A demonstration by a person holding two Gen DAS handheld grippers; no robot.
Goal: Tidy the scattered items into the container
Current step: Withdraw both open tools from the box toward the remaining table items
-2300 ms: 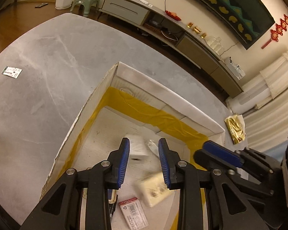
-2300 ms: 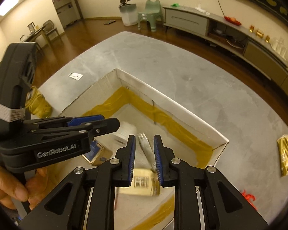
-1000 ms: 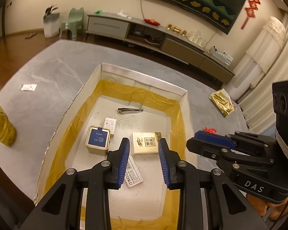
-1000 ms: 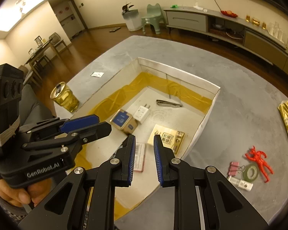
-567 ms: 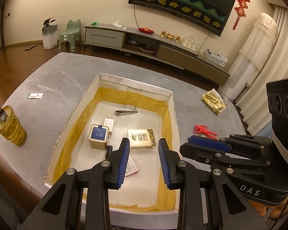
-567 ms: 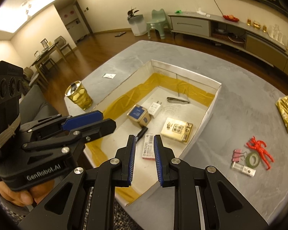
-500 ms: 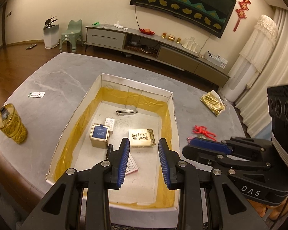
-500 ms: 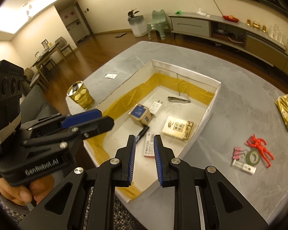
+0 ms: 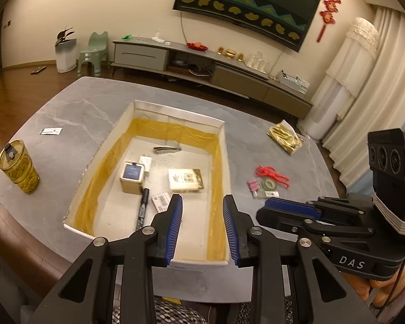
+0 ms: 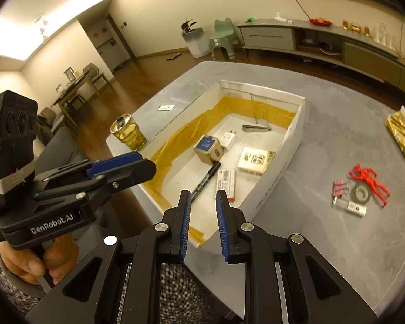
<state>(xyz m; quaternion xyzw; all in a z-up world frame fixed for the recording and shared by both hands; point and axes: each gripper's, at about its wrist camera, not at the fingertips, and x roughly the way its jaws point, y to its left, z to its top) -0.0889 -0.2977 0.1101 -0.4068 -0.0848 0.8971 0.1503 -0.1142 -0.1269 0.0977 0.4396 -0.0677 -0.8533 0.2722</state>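
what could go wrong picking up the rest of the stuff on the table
The red figure, green tape roll, pink clips and small tube lie bunched together, so the right claw may nudge neighbours. The yellow jar stands near the table edge and might tip off.

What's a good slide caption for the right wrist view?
Both grippers empty above the box; red figure, tape roll and pink clips still outside it.
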